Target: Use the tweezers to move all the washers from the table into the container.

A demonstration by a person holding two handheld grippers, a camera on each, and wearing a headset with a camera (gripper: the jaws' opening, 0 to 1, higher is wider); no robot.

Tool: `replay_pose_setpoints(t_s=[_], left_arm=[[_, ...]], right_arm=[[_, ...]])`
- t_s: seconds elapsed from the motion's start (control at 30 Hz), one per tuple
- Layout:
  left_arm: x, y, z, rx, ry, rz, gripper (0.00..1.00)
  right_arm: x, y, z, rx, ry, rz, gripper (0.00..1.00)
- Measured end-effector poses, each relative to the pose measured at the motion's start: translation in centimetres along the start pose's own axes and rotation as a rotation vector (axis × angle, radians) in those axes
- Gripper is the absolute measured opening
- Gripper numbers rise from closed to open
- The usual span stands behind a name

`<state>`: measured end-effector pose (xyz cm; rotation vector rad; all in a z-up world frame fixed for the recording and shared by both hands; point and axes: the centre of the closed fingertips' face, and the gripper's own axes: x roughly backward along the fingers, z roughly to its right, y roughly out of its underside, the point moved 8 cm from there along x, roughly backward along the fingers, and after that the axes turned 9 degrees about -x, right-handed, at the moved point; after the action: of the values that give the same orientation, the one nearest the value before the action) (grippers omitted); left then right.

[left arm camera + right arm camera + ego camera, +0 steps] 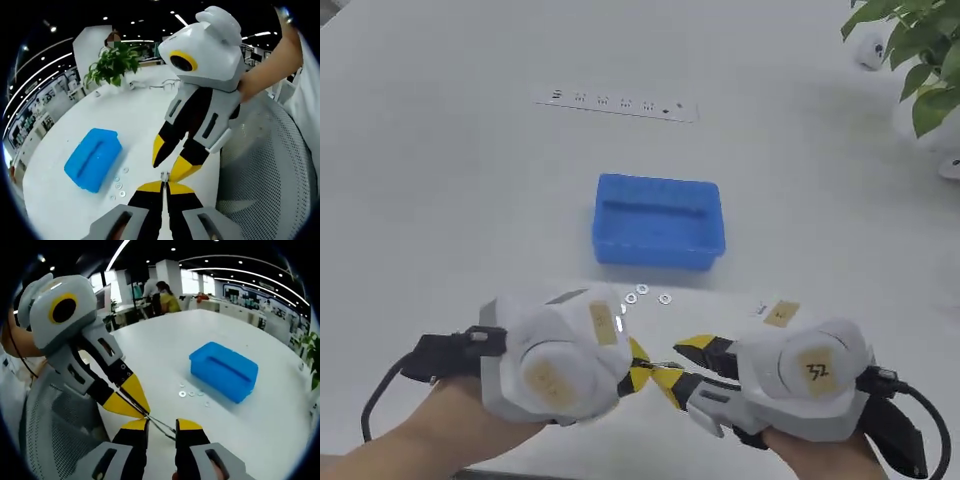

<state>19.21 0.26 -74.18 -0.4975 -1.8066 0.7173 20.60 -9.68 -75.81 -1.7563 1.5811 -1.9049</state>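
The thin metal tweezers hang between my two grippers, over the table's near edge. My left gripper is shut on one end of them. My right gripper faces it, jaws open on either side of the tweezers' other end without closing on it. Several small washers lie on the white table just in front of the blue container, and they also appear beside the container as washers in the right gripper view.
A white power strip lies beyond the container. A green plant stands at the far right. A small tan label lies right of the washers. A grey mesh chair is below the grippers, off the table.
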Motion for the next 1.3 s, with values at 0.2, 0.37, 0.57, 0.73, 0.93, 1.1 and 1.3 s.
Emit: replay_pose_setpoints(t_s=[0.2,0.37,0.57,0.73,0.93,1.1,1.3], left_arm=[[1.4,-0.5,-0.4,-0.005,-0.024,0.013,0.00],[2.1,-0.6,0.0,-0.028,-0.046,-0.001,0.00],[2.7,-0.4,0.8,-0.059,-0.058,-0.017,0.00],[3.1,-0.2,1.0,-0.066,-0.078,-0.019,0.00],[3.3,0.4,1.6,-0.057,-0.093,-0.040,0.00],[3.2,0.4,2.4,-0.097,-0.091,-0.061,0.00],[2.8,-0.2,1.8,-0.119,-0.100,-0.068,0.00]], right_arm=[[-0.5,-0.5,-0.9,0.039,-0.044,0.020,0.06],[-1.1,-0.6,-1.7,0.027,-0.082,0.028,0.04],[-1.3,-0.3,-2.3,0.014,-0.108,0.021,0.04],[-1.7,0.1,-2.5,0.048,-0.113,-0.005,0.04],[-1.8,0.3,-2.7,0.080,-0.103,-0.024,0.03],[-1.8,0.4,-2.7,0.075,-0.105,-0.022,0.03],[-1.8,0.4,-2.7,0.077,-0.091,-0.003,0.03]])
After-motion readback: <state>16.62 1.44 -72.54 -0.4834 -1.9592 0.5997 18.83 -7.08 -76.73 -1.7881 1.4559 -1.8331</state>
